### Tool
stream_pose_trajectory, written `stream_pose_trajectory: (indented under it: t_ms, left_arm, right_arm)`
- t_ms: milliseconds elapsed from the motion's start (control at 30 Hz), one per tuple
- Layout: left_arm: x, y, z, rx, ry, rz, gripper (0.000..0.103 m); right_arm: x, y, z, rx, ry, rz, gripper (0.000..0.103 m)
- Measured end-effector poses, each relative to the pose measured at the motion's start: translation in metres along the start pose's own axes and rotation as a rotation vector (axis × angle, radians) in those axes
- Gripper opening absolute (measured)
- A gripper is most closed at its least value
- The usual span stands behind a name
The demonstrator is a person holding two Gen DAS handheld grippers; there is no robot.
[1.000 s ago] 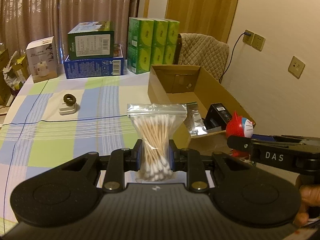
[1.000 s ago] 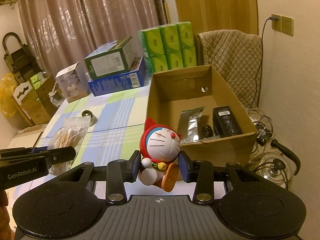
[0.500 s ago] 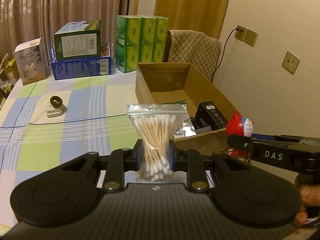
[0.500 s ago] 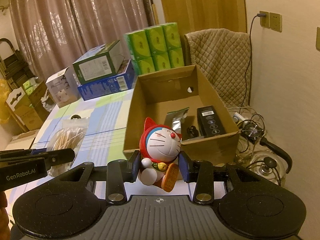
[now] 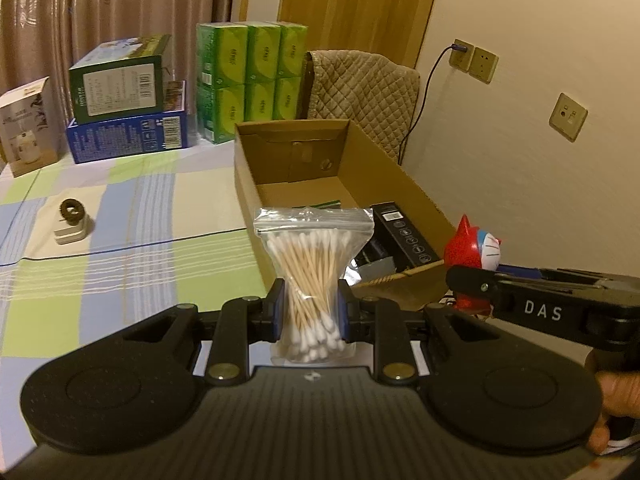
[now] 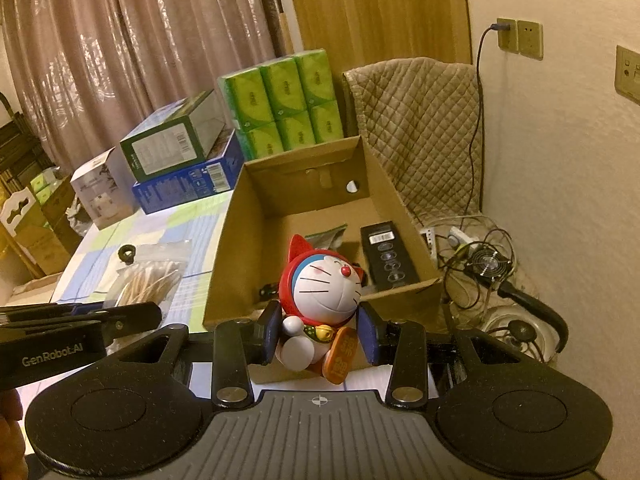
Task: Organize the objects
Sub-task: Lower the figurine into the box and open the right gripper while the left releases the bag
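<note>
We hold the left gripper [image 5: 311, 309] with its jaws pinching a zip bag of cotton swabs [image 5: 313, 276] at the waist. The bag stands upright, with its sealed top hiding part of what lies behind it. The bottom of the bag is partly masked by the gripper body.

We hold the right gripper [image 6: 319, 334] with its jaws clamped on a red-hooded cat figurine [image 6: 322, 298]. The pads sit against both of its sides. The figurine faces the right wrist camera, and its lower body and orange plaque are partly cut off by the gripper's front edge. In the left wrist view only the back of its hood and a slice of the face show, and the black gripper arm covers the rest.

Both loads hang in the air at the near end of an open cardboard box [image 6: 236, 240], which stands along the right edge of the checked tablecloth [image 5: 132, 216]. Inside the box we see a black remote-like device [image 6: 386, 256] against the right wall and a dark foil pouch [image 6: 326, 236] near the middle, half hidden behind the figurine. A small dark item at the near wall is too obscured to identify.

A small white block with a dark ring on top [image 5: 72, 222] sits towards the left edge of the cloth. Stacked cartons [image 5: 128, 108] and green packs [image 5: 252, 76] line the far edge.

We see part of a hand [image 5: 612, 404] at the lower right of the left wrist view, mostly out of frame.
</note>
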State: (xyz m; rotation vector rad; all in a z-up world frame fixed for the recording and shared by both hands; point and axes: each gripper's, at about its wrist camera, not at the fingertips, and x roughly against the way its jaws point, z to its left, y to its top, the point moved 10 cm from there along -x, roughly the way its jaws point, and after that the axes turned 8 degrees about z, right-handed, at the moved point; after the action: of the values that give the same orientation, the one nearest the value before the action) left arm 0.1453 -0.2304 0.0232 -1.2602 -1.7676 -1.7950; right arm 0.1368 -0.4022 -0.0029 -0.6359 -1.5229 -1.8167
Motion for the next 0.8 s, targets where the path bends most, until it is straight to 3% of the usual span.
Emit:
stream_pose_trajectory:
  t_ms: [367, 733, 800]
  left_arm:
    - [-0.028, 0.036, -0.012, -0.004, -0.023, -0.009, 0.021]
    - [-0.071, 0.066, -0.021, -0.017, -0.04, 0.026, 0.022]
    - [-0.08, 0.071, -0.021, -0.011, -0.037, 0.028, 0.027]
  right_arm:
    - [-0.01, 0.043, -0.008, 0.035, 0.01, -0.02, 0.037]
    - [-0.041, 0.073, -0.028, 0.026, -0.002, 0.013, 0.037]
    - [-0.044, 0.073, -0.032, 0.021, -0.009, 0.018, 0.037]
